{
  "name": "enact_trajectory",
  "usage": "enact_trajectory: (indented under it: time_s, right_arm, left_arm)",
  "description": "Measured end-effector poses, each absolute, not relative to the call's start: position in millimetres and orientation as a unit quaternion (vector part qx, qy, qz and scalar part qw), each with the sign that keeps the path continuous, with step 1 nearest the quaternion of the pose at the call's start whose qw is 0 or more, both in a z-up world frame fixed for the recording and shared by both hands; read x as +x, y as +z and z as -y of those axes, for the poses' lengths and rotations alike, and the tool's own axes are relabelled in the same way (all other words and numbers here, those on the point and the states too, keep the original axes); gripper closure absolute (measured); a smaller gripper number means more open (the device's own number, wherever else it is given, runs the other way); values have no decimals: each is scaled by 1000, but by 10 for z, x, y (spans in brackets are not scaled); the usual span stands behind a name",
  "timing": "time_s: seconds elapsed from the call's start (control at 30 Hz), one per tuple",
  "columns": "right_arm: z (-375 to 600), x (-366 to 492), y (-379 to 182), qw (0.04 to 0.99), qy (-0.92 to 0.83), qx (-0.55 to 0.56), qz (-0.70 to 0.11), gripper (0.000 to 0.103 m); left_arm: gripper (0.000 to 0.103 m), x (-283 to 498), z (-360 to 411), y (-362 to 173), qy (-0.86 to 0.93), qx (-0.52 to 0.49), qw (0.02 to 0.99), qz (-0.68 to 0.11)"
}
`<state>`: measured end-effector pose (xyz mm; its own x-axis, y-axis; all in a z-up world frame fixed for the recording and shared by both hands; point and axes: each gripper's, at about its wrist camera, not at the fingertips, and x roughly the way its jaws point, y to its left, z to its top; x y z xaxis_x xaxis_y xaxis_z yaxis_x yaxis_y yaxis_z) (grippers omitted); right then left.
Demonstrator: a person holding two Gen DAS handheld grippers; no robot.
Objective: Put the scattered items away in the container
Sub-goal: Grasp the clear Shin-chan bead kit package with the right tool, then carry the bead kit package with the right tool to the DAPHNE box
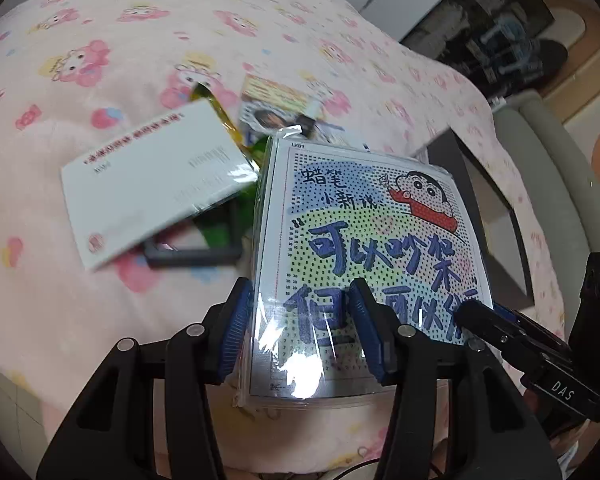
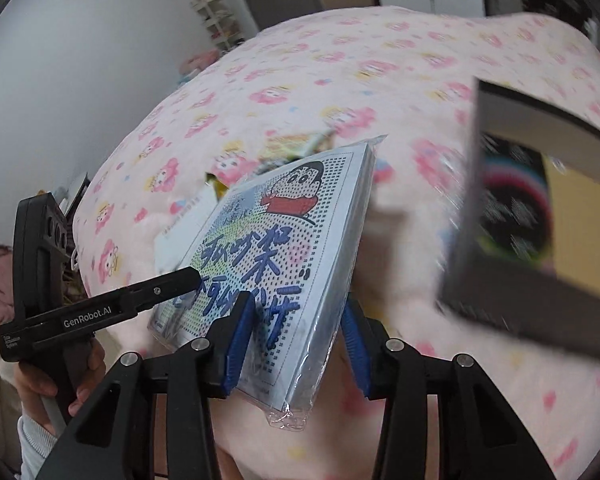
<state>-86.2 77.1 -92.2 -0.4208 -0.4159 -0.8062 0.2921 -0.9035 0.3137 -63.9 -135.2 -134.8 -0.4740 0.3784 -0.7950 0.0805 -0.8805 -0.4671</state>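
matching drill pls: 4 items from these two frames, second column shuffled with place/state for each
Items:
1. cartoon packet
2. white card
3. grey box
4. pads

States:
A. lying flat on the blanket, left of the packet
B. blue, ribbed
C. held by both the left gripper and the right gripper
D. open, on the blanket to the right, with colourful contents

Pairs: 1-C, 2-A, 3-D, 4-B

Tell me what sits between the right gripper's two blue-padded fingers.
The plastic-wrapped cartoon bead-pattern pack sits between the right gripper fingers, edge-on, in the right wrist view; the left gripper also straddles it.
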Motion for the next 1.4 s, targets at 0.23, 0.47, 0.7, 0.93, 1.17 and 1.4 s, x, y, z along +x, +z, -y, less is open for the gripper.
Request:
enact_trajectory:
  time_s: [0.23, 0.47, 0.7, 0.93, 1.17, 1.4]
  right_arm:
    - [-1250, -545, -1180, 187, -832, 516, 85, 64]
    - [-1377, -475, -1439, 180, -818, 539, 86, 65]
    - [-1363, -454, -1492, 182, -815, 543, 88, 65]
    - [-1340, -623, -1614, 166, -817, 546, 82, 65]
    - [-1259, -807, -1876, 183, -798, 567, 89, 63]
    - [-1343, -629, -1602, 197, -804, 550, 106, 67]
  left_arm:
    - [52, -489, 895, -1541, 812, -543, 107, 183]
    - [52, -395, 870, -1688, 803, -558, 103, 185]
    - [54, -393, 1011, -1673, 816, -540, 83, 191]
    - [51, -385, 974, -1771, 816, -539, 78, 192]
    - [57, -362, 879, -1770, 818, -543, 80, 171]
    - [57, -210, 832, -1351, 837, -520, 92, 148]
